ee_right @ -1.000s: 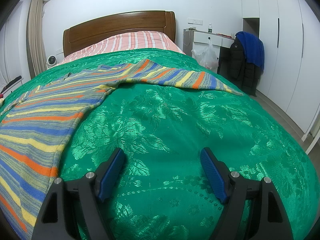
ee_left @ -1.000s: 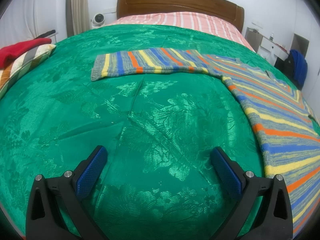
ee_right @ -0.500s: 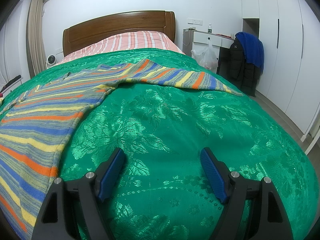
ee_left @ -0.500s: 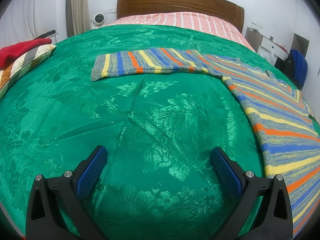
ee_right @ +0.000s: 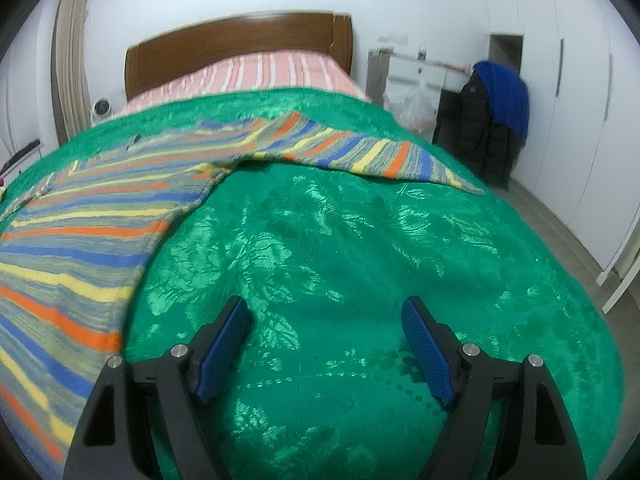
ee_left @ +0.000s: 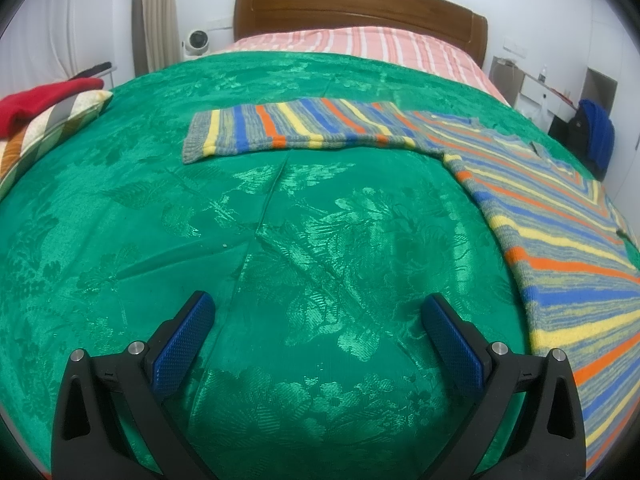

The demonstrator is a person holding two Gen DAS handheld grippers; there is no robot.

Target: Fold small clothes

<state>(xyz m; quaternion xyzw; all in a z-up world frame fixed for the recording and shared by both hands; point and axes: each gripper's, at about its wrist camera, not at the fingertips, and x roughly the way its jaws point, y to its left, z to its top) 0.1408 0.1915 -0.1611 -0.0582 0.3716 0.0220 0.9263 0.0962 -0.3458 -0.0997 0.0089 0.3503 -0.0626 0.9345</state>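
Observation:
A striped knit sweater (ee_left: pixel 560 248) in blue, orange, yellow and grey lies flat on the green bedspread (ee_left: pixel 280 220). One sleeve (ee_left: pixel 288 128) stretches out to the left in the left wrist view. In the right wrist view the sweater's body (ee_right: pixel 80 232) lies at the left and the other sleeve (ee_right: pixel 360 156) reaches right toward the bed's edge. My left gripper (ee_left: pixel 318 332) is open and empty above bare bedspread, left of the sweater. My right gripper (ee_right: pixel 326 336) is open and empty above bare bedspread (ee_right: pixel 340 248), right of the sweater.
A wooden headboard (ee_left: pixel 360 8) and pink striped bedding (ee_left: pixel 360 44) are at the far end. A striped pillow with a red cloth (ee_left: pixel 44 100) lies at the left. A blue garment over a dark coat (ee_right: pixel 496 100) hangs by white wardrobes at the right.
The right gripper has shifted, its view now blurred and turned a little so the sweater sits lower left. The left gripper has not moved.

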